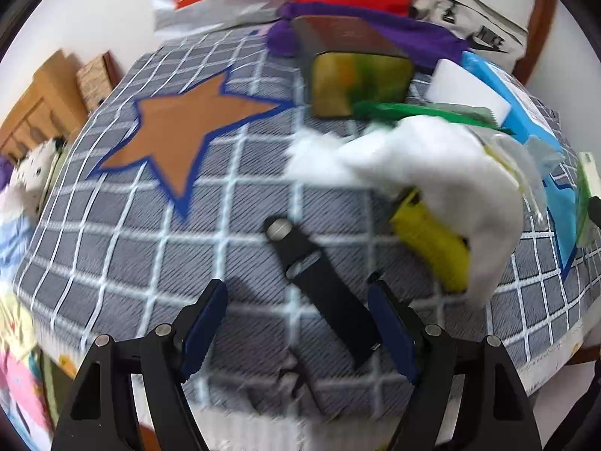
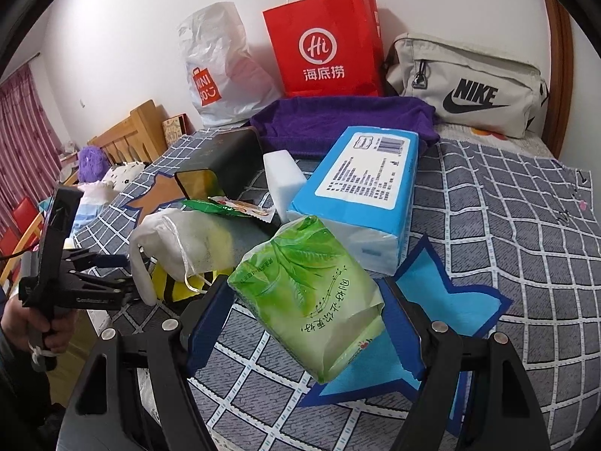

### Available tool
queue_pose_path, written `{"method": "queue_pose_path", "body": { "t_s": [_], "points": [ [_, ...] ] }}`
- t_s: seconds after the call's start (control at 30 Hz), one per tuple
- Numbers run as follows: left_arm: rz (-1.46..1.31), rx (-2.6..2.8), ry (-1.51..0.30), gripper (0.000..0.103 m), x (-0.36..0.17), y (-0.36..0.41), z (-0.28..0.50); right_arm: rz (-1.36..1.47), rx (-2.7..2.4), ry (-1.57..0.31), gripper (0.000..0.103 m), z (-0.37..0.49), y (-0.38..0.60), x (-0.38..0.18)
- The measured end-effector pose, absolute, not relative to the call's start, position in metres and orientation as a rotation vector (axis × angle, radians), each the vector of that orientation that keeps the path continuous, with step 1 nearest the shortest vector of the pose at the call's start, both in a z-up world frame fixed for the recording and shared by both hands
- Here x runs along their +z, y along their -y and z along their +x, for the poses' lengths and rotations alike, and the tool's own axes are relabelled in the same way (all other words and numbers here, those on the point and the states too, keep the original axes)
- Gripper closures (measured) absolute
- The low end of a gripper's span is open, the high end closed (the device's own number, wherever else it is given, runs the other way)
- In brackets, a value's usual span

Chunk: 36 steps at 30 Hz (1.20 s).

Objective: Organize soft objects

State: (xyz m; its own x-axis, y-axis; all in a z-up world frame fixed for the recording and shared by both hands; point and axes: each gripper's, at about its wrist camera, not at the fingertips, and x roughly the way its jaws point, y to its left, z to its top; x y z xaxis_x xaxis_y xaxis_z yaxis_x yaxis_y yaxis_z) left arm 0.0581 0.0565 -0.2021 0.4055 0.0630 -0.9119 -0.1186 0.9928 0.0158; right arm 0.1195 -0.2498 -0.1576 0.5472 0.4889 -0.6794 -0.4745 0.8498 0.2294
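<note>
My right gripper (image 2: 308, 319) is shut on a green tissue pack (image 2: 308, 293) and holds it tilted above the checked grey cloth (image 2: 507, 225). Behind it lie a blue tissue pack (image 2: 360, 188), a white block (image 2: 281, 176), a green sachet (image 2: 225, 208) and a white mesh pouch (image 2: 188, 240) over a yellow soft toy (image 2: 172, 287). My left gripper (image 1: 296, 327) is open above the cloth (image 1: 150, 248), with a black strap (image 1: 323, 285) lying between its fingers. The white pouch (image 1: 432, 173) and yellow toy (image 1: 432, 244) lie just right of it.
A dark open box (image 2: 221, 165) lies on its side in the middle. A purple towel (image 2: 338, 120), a red paper bag (image 2: 326, 45), a white plastic bag (image 2: 221, 71) and a grey Nike bag (image 2: 469, 86) stand at the back. A wooden bed frame (image 2: 127, 135) is at the left.
</note>
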Motion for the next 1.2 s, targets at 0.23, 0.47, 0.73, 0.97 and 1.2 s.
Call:
{"method": "queue_pose_path", "body": {
  "t_s": [0.23, 0.47, 0.73, 0.97, 1.2],
  "points": [
    [-0.037, 0.087, -1.09, 0.058, -0.201, -0.047, 0.055, 0.024, 0.528, -0.815, 0.026, 0.12, 0.259, -0.155],
    [-0.037, 0.032, -1.09, 0.076, -0.199, -0.049, 0.053, 0.018, 0.496, -0.807, 0.026, 0.115, 0.266, -0.147],
    [-0.008, 0.046, -1.066, 0.069, -0.201, -0.043, 0.05, 0.012, 0.495, -0.823, 0.026, 0.117, 0.26, -0.148],
    [-0.041, 0.007, -1.07, 0.083, -0.197, -0.046, 0.052, 0.008, 0.515, -0.814, 0.026, 0.116, 0.25, -0.139],
    [-0.087, 0.003, -1.044, 0.083, -0.177, -0.061, 0.058, 0.03, 0.507, -0.803, 0.026, 0.122, 0.254, -0.126]
  ]
}}
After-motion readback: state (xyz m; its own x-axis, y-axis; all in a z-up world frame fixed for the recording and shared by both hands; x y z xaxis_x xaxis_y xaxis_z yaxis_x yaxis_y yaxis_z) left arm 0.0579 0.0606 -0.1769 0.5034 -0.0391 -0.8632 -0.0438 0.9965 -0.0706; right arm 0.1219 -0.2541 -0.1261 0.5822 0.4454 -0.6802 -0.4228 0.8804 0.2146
